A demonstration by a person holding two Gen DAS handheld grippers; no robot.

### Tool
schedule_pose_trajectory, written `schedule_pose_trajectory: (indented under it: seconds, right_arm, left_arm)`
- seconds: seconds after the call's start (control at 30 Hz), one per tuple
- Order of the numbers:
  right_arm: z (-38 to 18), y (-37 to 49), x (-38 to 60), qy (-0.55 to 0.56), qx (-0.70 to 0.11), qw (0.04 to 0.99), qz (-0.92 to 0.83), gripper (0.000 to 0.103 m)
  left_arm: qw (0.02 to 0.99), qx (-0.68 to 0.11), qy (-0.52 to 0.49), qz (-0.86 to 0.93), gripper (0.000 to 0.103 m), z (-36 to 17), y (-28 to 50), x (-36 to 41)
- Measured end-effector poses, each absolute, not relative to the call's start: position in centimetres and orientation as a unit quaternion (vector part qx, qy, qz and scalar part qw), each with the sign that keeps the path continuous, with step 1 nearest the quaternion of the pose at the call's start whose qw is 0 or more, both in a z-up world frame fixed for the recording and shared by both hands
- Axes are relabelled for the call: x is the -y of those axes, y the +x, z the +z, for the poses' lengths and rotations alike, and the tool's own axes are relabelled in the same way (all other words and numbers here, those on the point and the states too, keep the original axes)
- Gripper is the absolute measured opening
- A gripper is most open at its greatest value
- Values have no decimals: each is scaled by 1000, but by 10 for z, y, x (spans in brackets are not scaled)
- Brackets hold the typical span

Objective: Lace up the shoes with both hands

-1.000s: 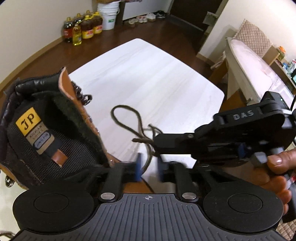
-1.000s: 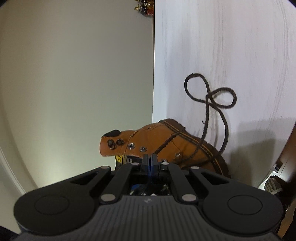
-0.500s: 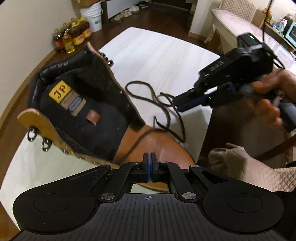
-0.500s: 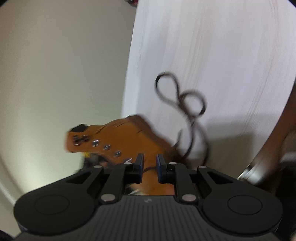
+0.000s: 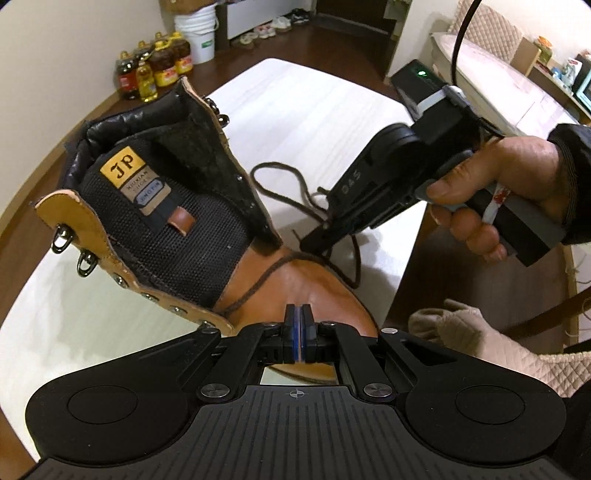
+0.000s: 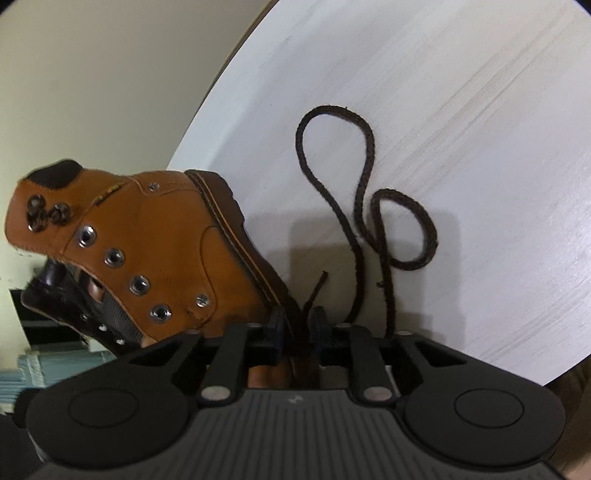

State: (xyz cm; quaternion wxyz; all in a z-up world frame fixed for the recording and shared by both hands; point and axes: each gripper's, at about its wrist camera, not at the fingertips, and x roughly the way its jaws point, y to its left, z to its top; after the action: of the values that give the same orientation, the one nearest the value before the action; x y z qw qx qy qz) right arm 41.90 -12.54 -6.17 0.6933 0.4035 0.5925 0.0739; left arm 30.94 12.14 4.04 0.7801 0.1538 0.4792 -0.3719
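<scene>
Centrally, tan leather boot lay on white woodgrain table, mesh tongue exposed, dark braided lace looped toward three o'clock, left gripper pressed closed, seemingly empty, right gripper parted astride the lace.

We record a white wood-grain surface with rounded corners, standing on a dark brown plank floor. A plain cream wall runs along the left side. Beyond the surface's far left corner, several oil bottles stand on the floor beside a white bucket. Pairs of shoes lie near a dark doorway. A quilted beige headboard stands far right.
</scene>
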Motion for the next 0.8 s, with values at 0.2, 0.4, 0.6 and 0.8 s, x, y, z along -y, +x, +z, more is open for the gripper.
schedule_pose_trajectory:
  seconds: [0.2,0.4,0.6,0.8]
  right_arm:
    - [-48,384,150,582,-488,649,55,3]
    - [-29,360,143,630,-436,640,66,3]
    - [-19,358,139,616,-444,643,100,3]
    - [-11,358,140,567,-472,667,106,10]
  left_arm:
    - [796,-463,122,-371,16,47,316,-108]
    - [804,-445,109,-380,18,52,324,-86]
    - [801,-442,119,-385,3,42,315,-84]
    - [799,-434,152,-387,3,41,297,-94]
